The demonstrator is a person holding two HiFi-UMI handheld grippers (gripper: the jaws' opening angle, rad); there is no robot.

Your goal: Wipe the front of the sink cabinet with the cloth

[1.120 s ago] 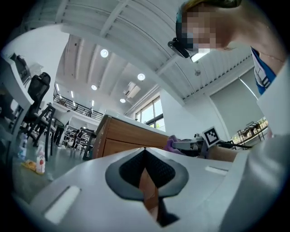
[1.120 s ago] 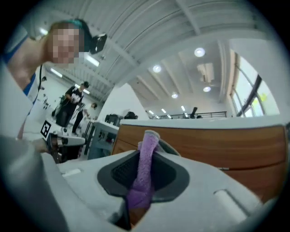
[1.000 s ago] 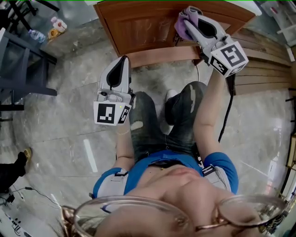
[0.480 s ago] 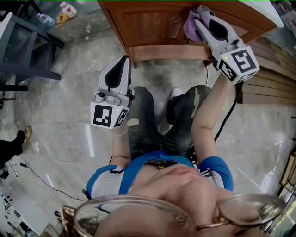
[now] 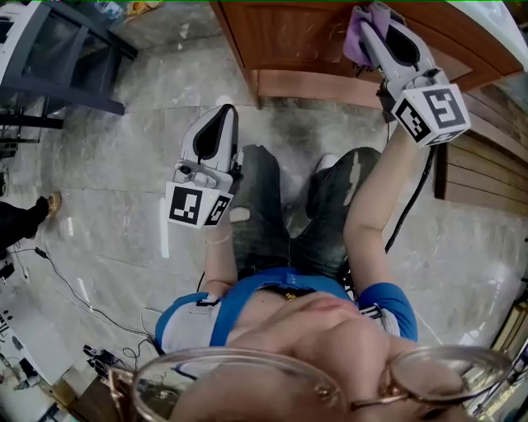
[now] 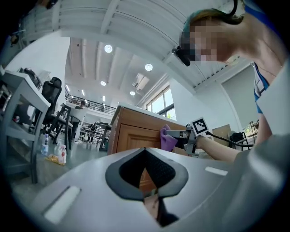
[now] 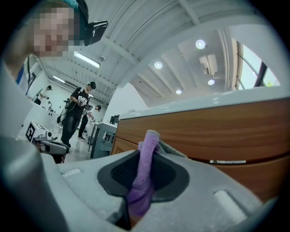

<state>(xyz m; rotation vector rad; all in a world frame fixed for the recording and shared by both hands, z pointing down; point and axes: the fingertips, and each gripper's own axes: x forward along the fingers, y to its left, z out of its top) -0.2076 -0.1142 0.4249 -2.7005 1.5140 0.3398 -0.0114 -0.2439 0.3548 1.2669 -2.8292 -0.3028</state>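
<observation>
The wooden sink cabinet front [image 5: 301, 41] runs along the top of the head view. My right gripper [image 5: 369, 18] is shut on a purple cloth [image 5: 356, 39] and presses it against the cabinet's upper right part. In the right gripper view the cloth [image 7: 145, 172] stands pinched between the jaws, with the cabinet's wood panel [image 7: 217, 131] close behind it. My left gripper [image 5: 224, 114] hangs lower, over the floor in front of the cabinet, shut and holding nothing. The left gripper view looks past that gripper [image 6: 145, 150] at the cabinet [image 6: 131, 136] and the cloth [image 6: 167, 138].
The person's legs in dark jeans [image 5: 272, 214] are just below the cabinet. A dark metal chair frame [image 5: 58, 58] stands at the upper left. A black cable [image 5: 412, 206] trails from the right gripper. Wooden slats [image 5: 495, 107] lie at the right. Bottles [image 6: 59, 154] stand on the floor.
The right gripper has carried the cloth rightward along the cabinet front. The left gripper has stayed about where it was, still shut.
</observation>
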